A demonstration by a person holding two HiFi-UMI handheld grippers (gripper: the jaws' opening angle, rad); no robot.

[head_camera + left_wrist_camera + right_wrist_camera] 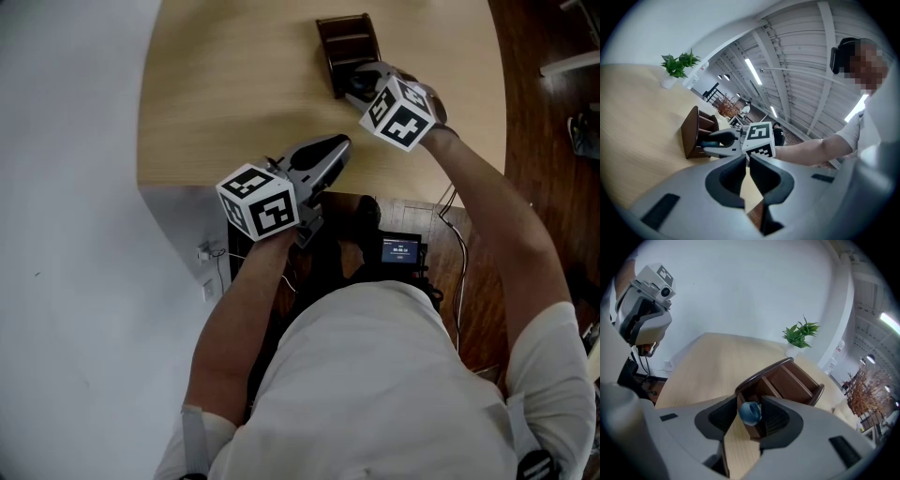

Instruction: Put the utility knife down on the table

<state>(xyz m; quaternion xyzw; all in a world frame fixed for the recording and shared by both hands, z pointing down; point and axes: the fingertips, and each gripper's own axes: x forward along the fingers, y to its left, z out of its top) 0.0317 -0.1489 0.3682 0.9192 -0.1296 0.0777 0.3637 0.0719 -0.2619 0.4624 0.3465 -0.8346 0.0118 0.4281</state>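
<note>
Two parted jaws of the right gripper (750, 400) flank the blue end of the utility knife (750, 413), seemingly not yet pressing it, its length running away from them into the wooden holder (799, 380) on the table (705, 362), while the left gripper (749, 161), closed and empty, hangs well back.

From here I see a pale wooden table (234, 84) with a rounded edge beside a plain white wall (66, 187), and a dark plank floor (548, 169) on its other side. A potted green plant (799, 336) stands at the table's far end. Overhead, white ceiling beams (825, 47) run past long strip lights (752, 70).
</note>
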